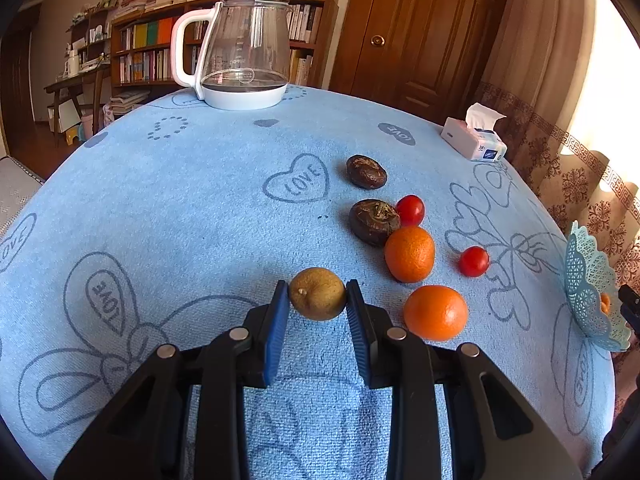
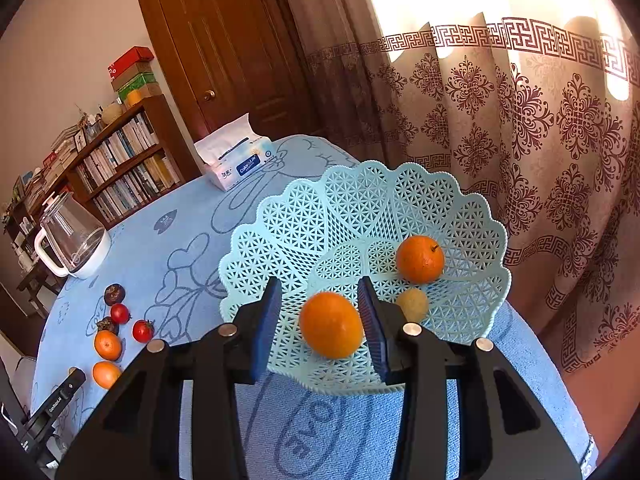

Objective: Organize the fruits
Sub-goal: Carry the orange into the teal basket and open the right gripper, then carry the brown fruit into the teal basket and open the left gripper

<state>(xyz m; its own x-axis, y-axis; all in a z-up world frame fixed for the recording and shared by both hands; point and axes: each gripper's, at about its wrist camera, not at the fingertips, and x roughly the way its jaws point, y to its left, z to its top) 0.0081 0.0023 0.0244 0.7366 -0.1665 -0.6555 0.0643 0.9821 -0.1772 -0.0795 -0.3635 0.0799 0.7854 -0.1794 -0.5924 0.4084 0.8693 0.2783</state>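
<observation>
Left hand-held gripper [image 1: 317, 300], angled downward, clamped on a round tan-brown fruit [image 1: 317, 293]. Right hand-held gripper [image 2: 320, 320], angled downward over the pale-blue lattice plastic basket [image 2: 460, 216], stands apart around a round orange [image 2: 331, 325].

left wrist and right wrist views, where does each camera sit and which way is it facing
Left wrist: sits on the left hand-held gripper, looking down along its blue-padded fingers across the table toward the kettle; pads shut on a brownish fruit.
Right wrist: sits on the right hand-held gripper, facing the lattice basket and curtain; an orange lies between its open fingers.
Shared: tissue pack, kettle, loose fruits, basket.
</observation>
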